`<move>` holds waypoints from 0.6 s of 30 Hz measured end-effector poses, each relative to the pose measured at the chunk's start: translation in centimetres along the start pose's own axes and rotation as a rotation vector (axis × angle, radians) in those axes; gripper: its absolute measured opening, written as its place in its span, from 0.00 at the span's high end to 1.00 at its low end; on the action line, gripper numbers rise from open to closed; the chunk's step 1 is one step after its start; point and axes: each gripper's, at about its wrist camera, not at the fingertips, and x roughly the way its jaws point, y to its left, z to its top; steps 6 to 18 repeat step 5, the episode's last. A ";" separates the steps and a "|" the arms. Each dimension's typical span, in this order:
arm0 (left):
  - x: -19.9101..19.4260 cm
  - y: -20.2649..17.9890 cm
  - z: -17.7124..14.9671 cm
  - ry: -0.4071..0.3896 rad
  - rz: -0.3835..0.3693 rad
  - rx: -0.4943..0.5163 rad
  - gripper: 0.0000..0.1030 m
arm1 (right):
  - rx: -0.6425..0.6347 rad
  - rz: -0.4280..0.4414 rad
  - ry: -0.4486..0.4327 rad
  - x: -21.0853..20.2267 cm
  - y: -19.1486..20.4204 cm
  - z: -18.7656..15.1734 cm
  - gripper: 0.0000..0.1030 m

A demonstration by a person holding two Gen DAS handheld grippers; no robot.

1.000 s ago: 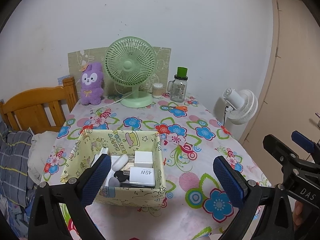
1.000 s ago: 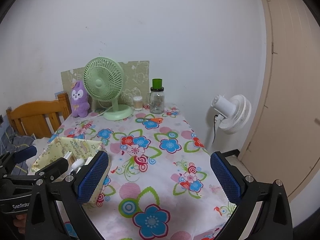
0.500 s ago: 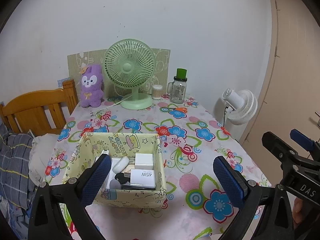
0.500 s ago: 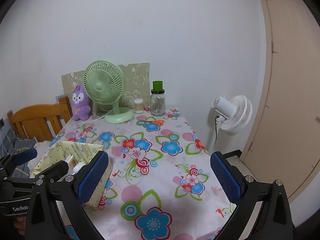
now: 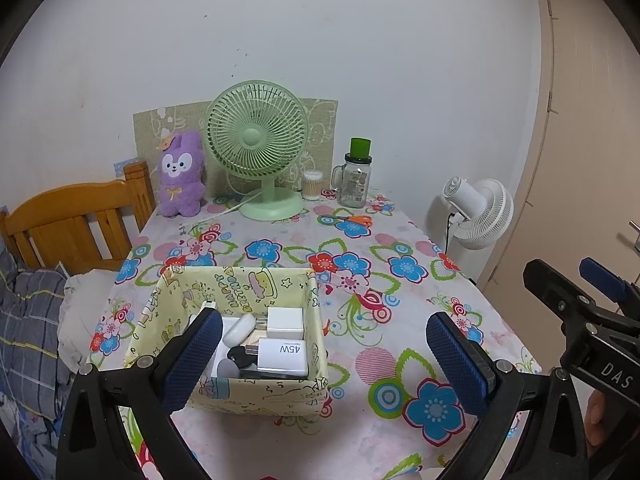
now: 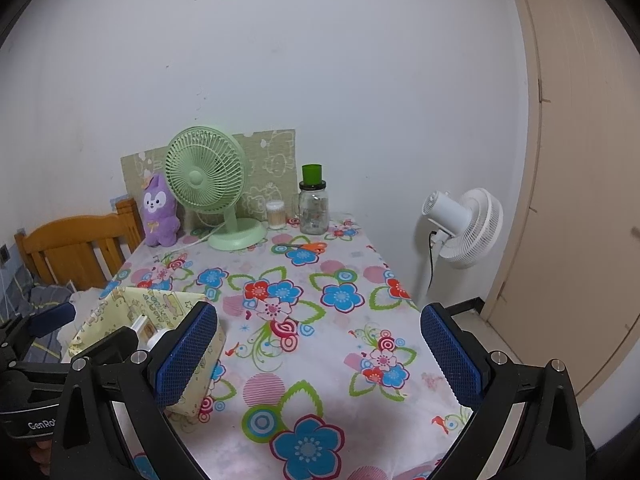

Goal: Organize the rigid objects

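Note:
A yellow patterned fabric box [image 5: 240, 284] stands on the flowered table, at the near left. It holds several small rigid items: two white chargers [image 5: 282, 356], a white earbud case [image 5: 239, 327] and dark pieces. The box also shows in the right wrist view [image 6: 160, 304]. My left gripper [image 5: 320, 356] is open and empty, raised just in front of the box. My right gripper [image 6: 318, 356] is open and empty, above the table's near right part. The right gripper shows in the left wrist view [image 5: 580, 300] at the right edge.
At the table's back stand a green desk fan [image 5: 258, 152], a purple plush [image 5: 180, 180], a cotton swab jar [image 5: 312, 185] and a glass jar with a green lid [image 5: 354, 178]. Orange scissors [image 5: 352, 219] lie near them. A wooden chair [image 5: 72, 224] is left, a white floor fan [image 5: 480, 212] right.
Both grippers have pulled back and risen a little, so the table and box appear farther away. Both stay open and empty.

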 end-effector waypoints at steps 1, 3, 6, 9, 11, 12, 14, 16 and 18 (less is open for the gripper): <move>0.0 0.0 0.0 0.000 0.001 0.000 0.00 | -0.001 0.000 0.001 0.0 0.0 0.0 0.00; 0.0 0.0 0.0 -0.001 0.001 0.001 0.00 | -0.002 0.000 0.000 0.0 0.0 0.0 0.00; 0.0 0.0 0.0 0.001 0.003 0.002 0.00 | -0.001 0.001 0.001 0.0 0.0 0.0 0.00; 0.0 0.0 0.0 0.001 0.003 0.002 0.00 | -0.001 0.001 0.001 0.0 0.0 0.0 0.00; 0.0 0.0 0.0 0.001 0.003 0.002 0.00 | -0.001 0.001 0.001 0.0 0.0 0.0 0.00; 0.0 0.0 0.0 0.001 0.003 0.002 0.00 | -0.001 0.001 0.001 0.0 0.0 0.0 0.00; 0.0 0.0 0.0 0.001 0.003 0.002 0.00 | -0.001 0.001 0.001 0.0 0.0 0.0 0.00; 0.0 0.0 0.0 0.001 0.003 0.002 0.00 | -0.001 0.001 0.001 0.0 0.0 0.0 0.00; 0.0 0.0 0.0 0.001 0.003 0.002 0.00 | -0.001 0.001 0.001 0.0 0.0 0.0 0.00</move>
